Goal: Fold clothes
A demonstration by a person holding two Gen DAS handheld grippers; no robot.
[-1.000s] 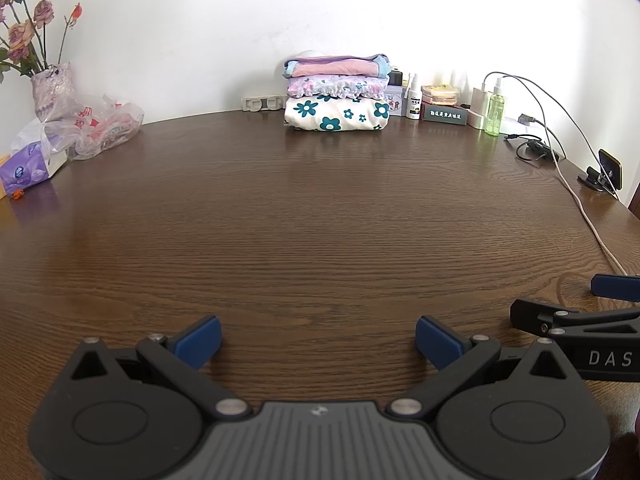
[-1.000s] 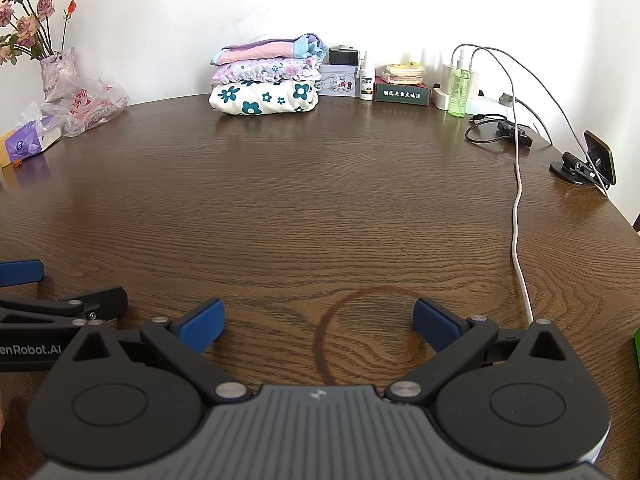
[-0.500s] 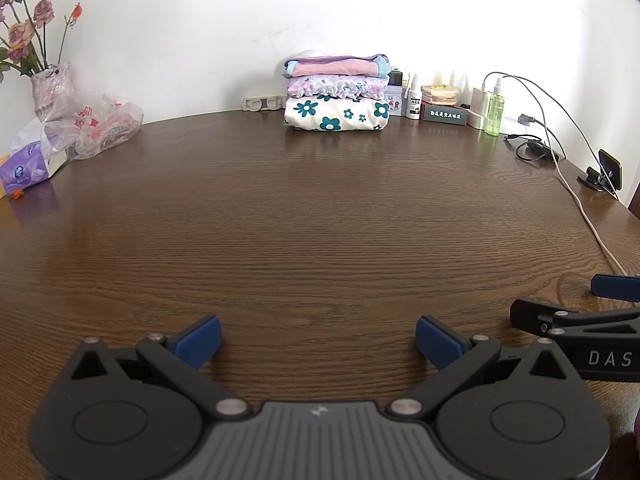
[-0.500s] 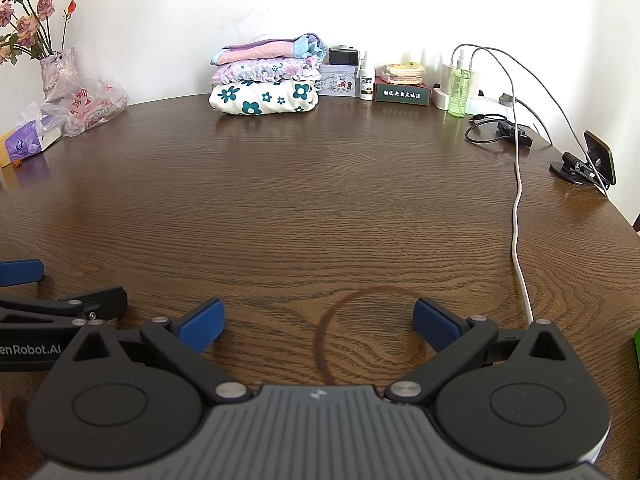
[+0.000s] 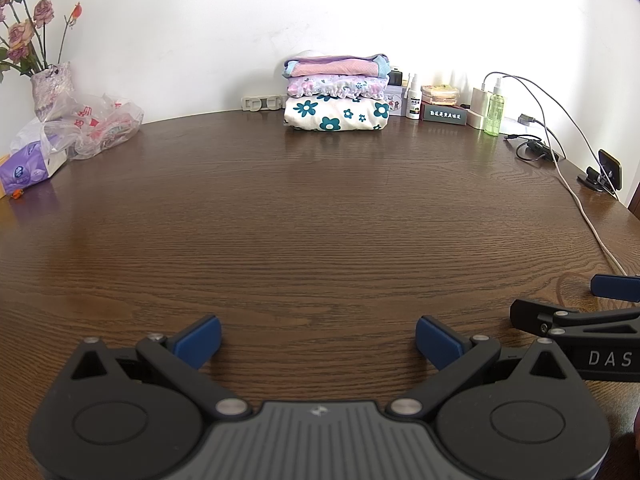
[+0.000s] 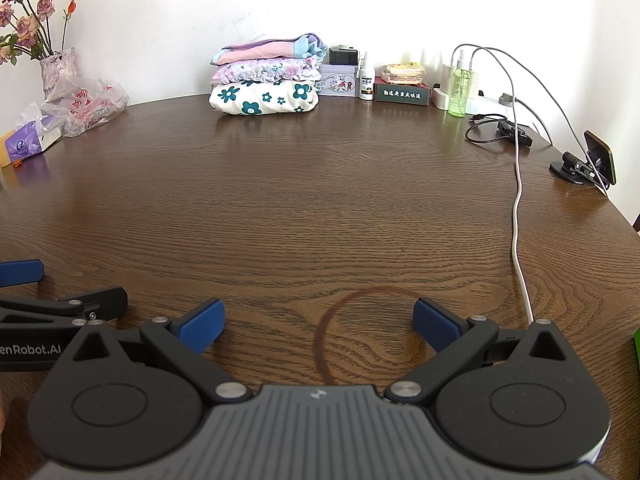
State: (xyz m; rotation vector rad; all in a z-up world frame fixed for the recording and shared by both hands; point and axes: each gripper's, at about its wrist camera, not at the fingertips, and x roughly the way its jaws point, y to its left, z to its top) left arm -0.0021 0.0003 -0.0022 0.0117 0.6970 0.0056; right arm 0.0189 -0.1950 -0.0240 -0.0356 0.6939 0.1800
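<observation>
Showing both claws at rest low over the tabletop (image 5: pixel 320 220): the left claw (image 5: pixel 318 336) occupied the lower centre of the left wrist view, its two blue pads spread wide and gripping nothing. The right claw (image 6: pixel 319 322), at the lower centre of the right wrist view, was likewise released, its pads standing either side of a dark ring mark (image 6: pixel 368 336) in the wood. Each claw appeared in the other's view, at the lower right and lower left edge respectively, just beside its partner and apart from it.

No loose garment lay within reach; the wood ahead of both claws was bare. The task's things stood at the upper centre of both frames, against the white wall: one stack of folded clothes (image 5: pixel 337 98), three pieces counted, a pink-and-blue piece on top, a ruffled lilac floral piece in the middle, and a white piece with teal flowers at the base. Judged from this, three garments had been folded and stacked, and nothing unfolded showed; whether more remained outside the frames could not be told.

Further out, at the upper right: one green spray bottle (image 6: pixel 459 88), one white bottle (image 6: pixel 365 82), one dark labelled box (image 6: pixel 402 94), one phone on a stand (image 6: pixel 598 158) and a white cable (image 6: pixel 518 208) running down the frame. At the upper left: one vase of dried roses (image 5: pixel 50 88), one plastic bag (image 5: pixel 98 124), one purple tissue pack (image 5: pixel 30 166).
</observation>
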